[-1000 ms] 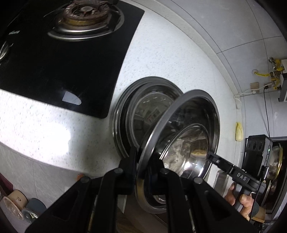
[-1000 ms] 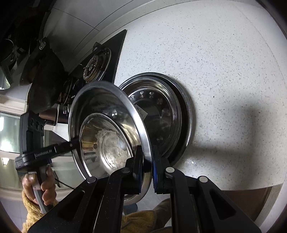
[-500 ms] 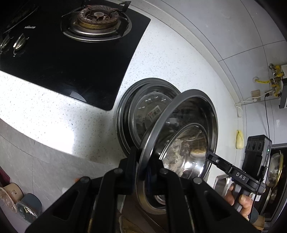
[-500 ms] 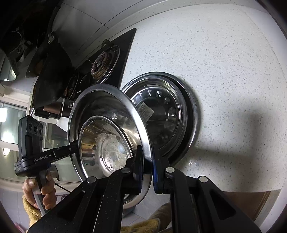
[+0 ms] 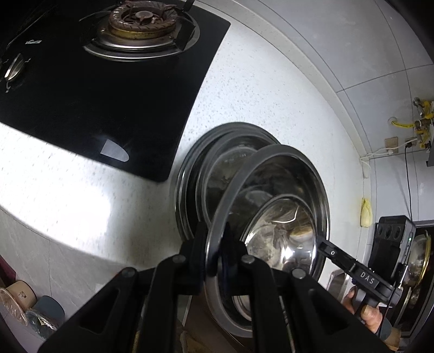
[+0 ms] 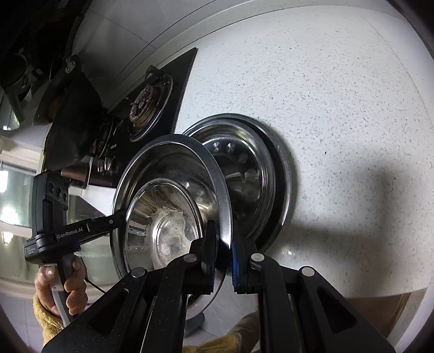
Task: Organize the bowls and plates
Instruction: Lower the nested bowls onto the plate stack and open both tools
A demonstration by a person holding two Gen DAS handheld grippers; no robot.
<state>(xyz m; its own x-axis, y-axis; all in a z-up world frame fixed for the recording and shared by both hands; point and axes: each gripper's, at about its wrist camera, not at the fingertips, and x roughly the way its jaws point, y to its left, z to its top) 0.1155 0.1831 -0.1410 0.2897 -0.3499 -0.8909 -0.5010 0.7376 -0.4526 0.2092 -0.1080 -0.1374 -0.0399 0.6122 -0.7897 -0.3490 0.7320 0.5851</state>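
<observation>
A shiny steel plate (image 5: 282,217) hangs tilted in the air, held by both grippers on opposite rims. My left gripper (image 5: 214,252) is shut on its near rim in the left wrist view. My right gripper (image 6: 223,252) is shut on the other rim of the same plate (image 6: 168,195). Behind it, a stack of steel plates (image 5: 206,163) lies flat on the speckled white counter; it also shows in the right wrist view (image 6: 252,173). The held plate overlaps the stack's near edge.
A black gas hob (image 5: 108,89) with a burner (image 5: 141,21) sits left of the stack, also in the right wrist view (image 6: 152,103). The counter's front edge (image 5: 81,244) runs close below the stack. A tiled wall (image 5: 352,49) rises behind.
The held plate has shifted slightly toward the stack and over its near edge. Both grippers kept their hold.
</observation>
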